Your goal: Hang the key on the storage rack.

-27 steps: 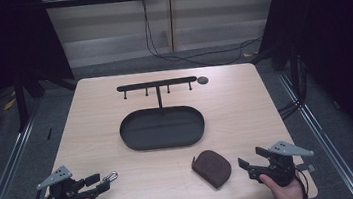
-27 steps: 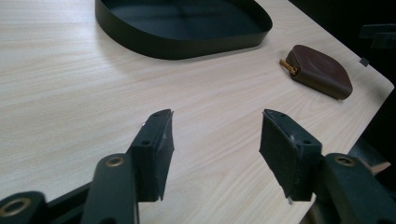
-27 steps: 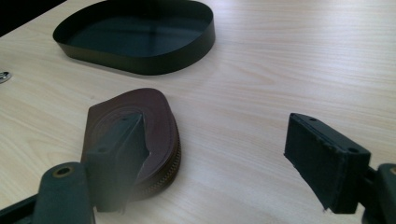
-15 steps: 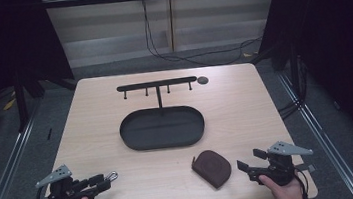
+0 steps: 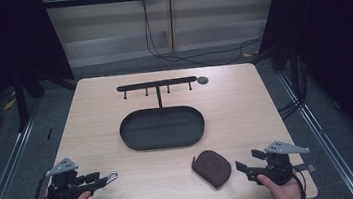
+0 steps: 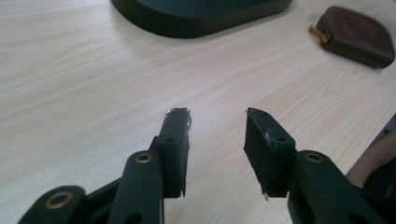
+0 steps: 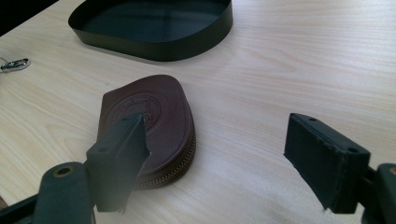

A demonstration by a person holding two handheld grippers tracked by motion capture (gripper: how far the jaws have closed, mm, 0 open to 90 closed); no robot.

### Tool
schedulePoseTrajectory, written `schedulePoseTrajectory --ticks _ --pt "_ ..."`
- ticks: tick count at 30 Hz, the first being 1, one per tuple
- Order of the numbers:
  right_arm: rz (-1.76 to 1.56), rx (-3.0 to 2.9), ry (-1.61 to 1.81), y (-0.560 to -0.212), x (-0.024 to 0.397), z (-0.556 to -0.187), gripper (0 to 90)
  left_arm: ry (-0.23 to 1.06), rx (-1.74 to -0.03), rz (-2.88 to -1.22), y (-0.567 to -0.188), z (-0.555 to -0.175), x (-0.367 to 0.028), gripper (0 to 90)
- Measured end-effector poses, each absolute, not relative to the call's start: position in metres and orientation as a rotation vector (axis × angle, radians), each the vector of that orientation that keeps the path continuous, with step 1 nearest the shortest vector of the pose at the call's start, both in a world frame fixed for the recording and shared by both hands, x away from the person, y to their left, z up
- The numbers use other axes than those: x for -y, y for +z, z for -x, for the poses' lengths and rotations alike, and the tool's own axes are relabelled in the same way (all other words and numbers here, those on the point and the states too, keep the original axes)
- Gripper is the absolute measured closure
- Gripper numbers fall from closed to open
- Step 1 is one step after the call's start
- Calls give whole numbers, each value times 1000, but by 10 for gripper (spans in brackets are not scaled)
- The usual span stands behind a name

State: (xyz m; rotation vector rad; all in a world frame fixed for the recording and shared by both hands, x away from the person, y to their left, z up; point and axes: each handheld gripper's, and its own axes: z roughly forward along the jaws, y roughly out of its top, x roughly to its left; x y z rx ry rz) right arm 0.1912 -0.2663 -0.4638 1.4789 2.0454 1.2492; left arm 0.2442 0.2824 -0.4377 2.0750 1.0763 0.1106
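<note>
A brown leather pouch [image 5: 211, 168] lies on the table near the front edge, right of centre. My right gripper [image 5: 242, 167] sits just to its right, open; in the right gripper view the pouch [image 7: 163, 116] lies beside and partly behind the left jaw, and nothing is between the jaws of the right gripper [image 7: 217, 123]. A small metal clip [image 5: 110, 177] lies at the front left, just past the tips of my left gripper [image 5: 95, 180]. In the left gripper view the left gripper [image 6: 217, 119] is open and the clip [image 6: 188, 121] peeks from behind the left jaw tip.
A black oval tray [image 5: 161, 127] stands mid-table with a T-shaped hook rack [image 5: 156, 84] rising at its far side. A small dark disc [image 5: 202, 80] lies by the rack's right end. The table's front edge runs just under both hands.
</note>
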Motion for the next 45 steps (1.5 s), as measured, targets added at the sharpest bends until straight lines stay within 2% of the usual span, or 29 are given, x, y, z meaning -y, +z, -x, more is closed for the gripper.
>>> schedulePoseTrajectory --ticks 3,11,16,25,28,29,31,37,40,45 --pt "-1477 -2054 1250 -464 265 -192 208 130 -1075 -2126 -436 -246 -279 651" --pt "-1482 -2065 1240 -465 265 -193 205 139 -1123 -2242 -431 -257 -272 693" --pt "-1494 -2070 1232 -466 265 -193 199 104 -1154 -2311 -433 -268 -266 661" --pt "-1495 -2076 1223 -466 263 -194 196 84 -1185 -2447 -422 -281 -258 660" --pt "-1493 -2078 1223 -467 263 -195 196 51 -1217 -2445 -423 -285 -256 661" --pt "-1495 -2078 1220 -467 263 -195 196 76 -1234 -2450 -423 -287 -257 667" --pt "-1497 -2081 1220 -467 263 -195 197 7 -1244 -2483 -428 -295 -260 687" --pt "-1501 -2089 1214 -468 263 -196 198 -52 -1246 -2529 -432 -301 -259 694" --pt "-1504 -2090 1212 -468 263 -196 198 -99 -1242 -2558 -432 -305 -257 667" --pt "-1499 -2096 1214 -468 262 -197 198 -123 -1248 -2608 -434 -311 -251 708"
